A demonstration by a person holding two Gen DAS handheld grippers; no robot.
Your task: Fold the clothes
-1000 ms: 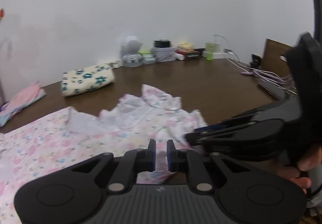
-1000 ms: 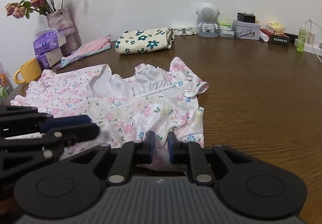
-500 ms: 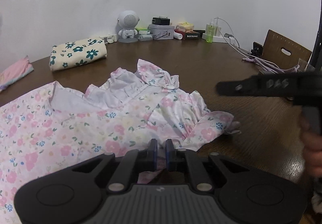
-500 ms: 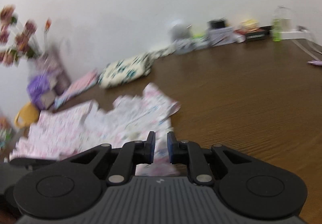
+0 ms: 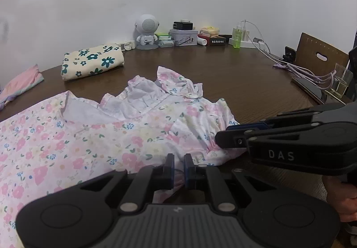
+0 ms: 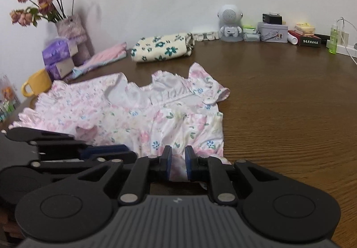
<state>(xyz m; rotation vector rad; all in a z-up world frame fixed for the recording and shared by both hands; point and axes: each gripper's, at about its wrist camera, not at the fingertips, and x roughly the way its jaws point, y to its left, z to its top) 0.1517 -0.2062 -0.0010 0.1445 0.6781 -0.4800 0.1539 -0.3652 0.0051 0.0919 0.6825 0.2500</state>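
My left tongs [image 5: 178, 166] are nearly closed on the near hem of the pink floral dress [image 5: 107, 136], with a fold of the fabric pinched between the blue pads. My right tongs [image 6: 178, 162] are likewise almost closed, and the same hem runs up between their pads, so both pairs grip the dress along its near edge, just beside each other. In the left view my right tongs [image 5: 225, 138] come in from the right, their tip resting at the ruffled edge of the cloth, and part of my right hand [image 5: 348, 205] shows at the frame's lower right.

The dress lies spread across the dark wooden desk [image 6: 290, 103], neckline and white lining facing up, ruffled sleeve [image 6: 212, 89] pointing toward the far side. Beyond it sits a folded cream cloth with green flowers [image 6: 162, 48], and to its left a folded pink garment [image 6: 104, 57].

At the left edge of the desk stand a yellow mug [image 6: 36, 86], purple tissue boxes [image 6: 59, 58] and a vase of dried flowers [image 6: 71, 27]. Along the wall are a small white robot-shaped speaker [image 6: 229, 22], a tin box [image 6: 272, 31], a green bottle [image 6: 333, 37] and white cables [image 5: 261, 40]. A wooden chair back [image 5: 319, 58] shows at the right.
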